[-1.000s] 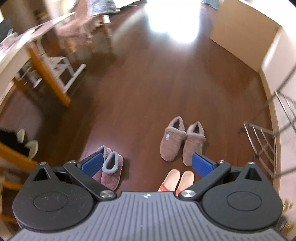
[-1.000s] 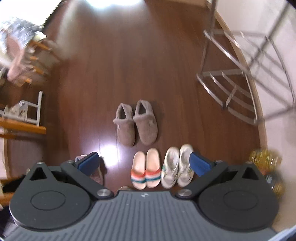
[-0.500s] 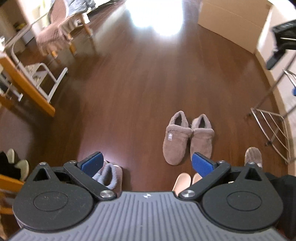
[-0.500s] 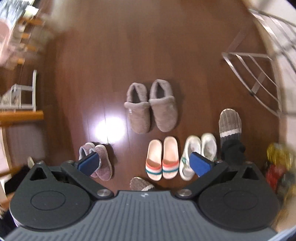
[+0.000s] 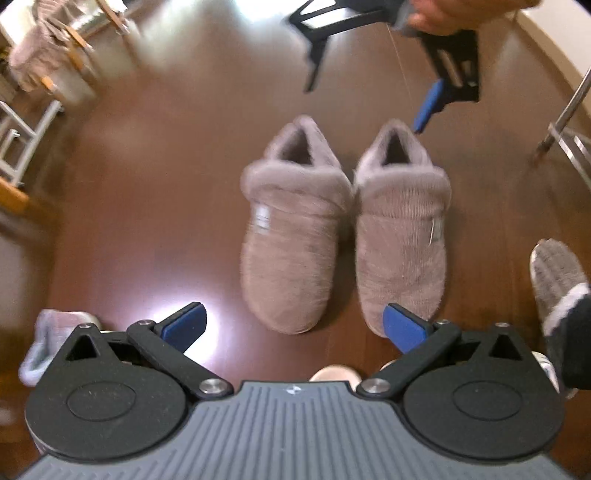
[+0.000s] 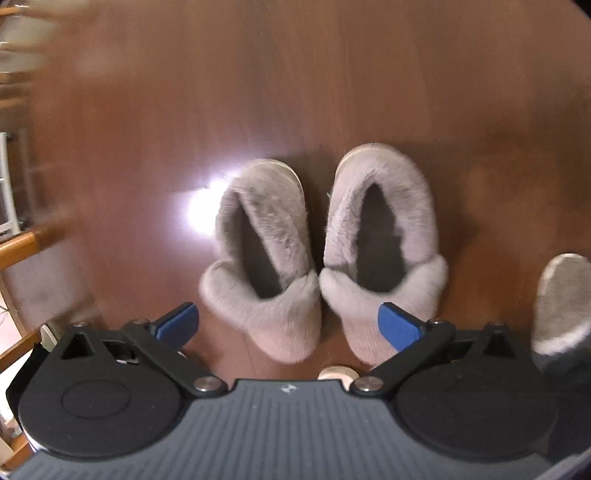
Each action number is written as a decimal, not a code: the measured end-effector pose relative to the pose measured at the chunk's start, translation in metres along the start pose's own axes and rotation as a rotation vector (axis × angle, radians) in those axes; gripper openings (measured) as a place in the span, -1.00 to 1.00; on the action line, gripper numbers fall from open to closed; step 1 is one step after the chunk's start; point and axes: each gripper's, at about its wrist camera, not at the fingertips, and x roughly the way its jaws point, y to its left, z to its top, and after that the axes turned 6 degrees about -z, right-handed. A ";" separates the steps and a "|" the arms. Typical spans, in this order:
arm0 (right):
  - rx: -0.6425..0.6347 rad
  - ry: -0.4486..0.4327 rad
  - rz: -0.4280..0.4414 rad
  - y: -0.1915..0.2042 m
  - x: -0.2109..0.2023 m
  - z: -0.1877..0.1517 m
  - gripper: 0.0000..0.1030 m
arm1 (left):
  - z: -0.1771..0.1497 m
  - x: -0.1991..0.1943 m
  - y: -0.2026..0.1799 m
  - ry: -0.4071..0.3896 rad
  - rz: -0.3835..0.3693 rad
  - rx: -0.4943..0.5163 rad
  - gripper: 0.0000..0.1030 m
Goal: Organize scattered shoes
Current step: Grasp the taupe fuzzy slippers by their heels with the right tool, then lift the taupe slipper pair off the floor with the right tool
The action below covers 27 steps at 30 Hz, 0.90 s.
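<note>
Dark wood floor (image 5: 155, 192) fills both views. On it, a pair of fuzzy taupe slippers, side by side, nearly touching at the cuffs.

Left wrist view: left slipper (image 5: 291, 236) and right slipper (image 5: 402, 229) lie with toes toward the camera, fur openings at the far end. Small label patch on each upper. Right wrist view looks more steeply down from above: same pair, left slipper (image 6: 266, 266) and right slipper (image 6: 380, 251), fur-lined openings facing up.

Left gripper (image 5: 293, 326) hovers over the near toes, blue pads spread wide, nothing between them; the right pad overlaps the right slipper's toe in the picture (contact can't be judged). Right gripper (image 6: 288, 325) is likewise spread wide and empty, pads flanking the cuff end of the pair. In the left wrist view the right gripper (image 5: 369, 81) also shows at the far top, held by a hand (image 5: 454, 14), one blue pad just beside the right slipper's far rim.

Person's foot in a grey sock (image 5: 557, 280), right of the pair, apart from it; also at right edge of the other view (image 6: 565, 299).

Smaller stuff: metal rack legs (image 5: 569, 136) far right, white frame (image 5: 22, 136) and wooden furniture far left (blurred), a light-blue fleecy shoe (image 5: 48, 343) near left, a pale pink toe tip (image 5: 334, 373) peeking at the gripper body's edge.
</note>
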 end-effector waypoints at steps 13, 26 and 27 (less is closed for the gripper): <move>-0.085 0.196 -0.183 0.023 0.116 0.014 0.99 | -0.045 0.080 -0.001 0.133 -0.003 0.017 1.00; -0.102 0.353 -0.201 0.020 0.142 -0.015 -0.11 | -0.069 0.114 -0.005 0.196 -0.026 0.059 1.00; -0.115 0.358 -0.192 0.020 0.140 -0.020 -0.15 | -0.071 0.117 -0.007 0.206 -0.027 0.063 1.00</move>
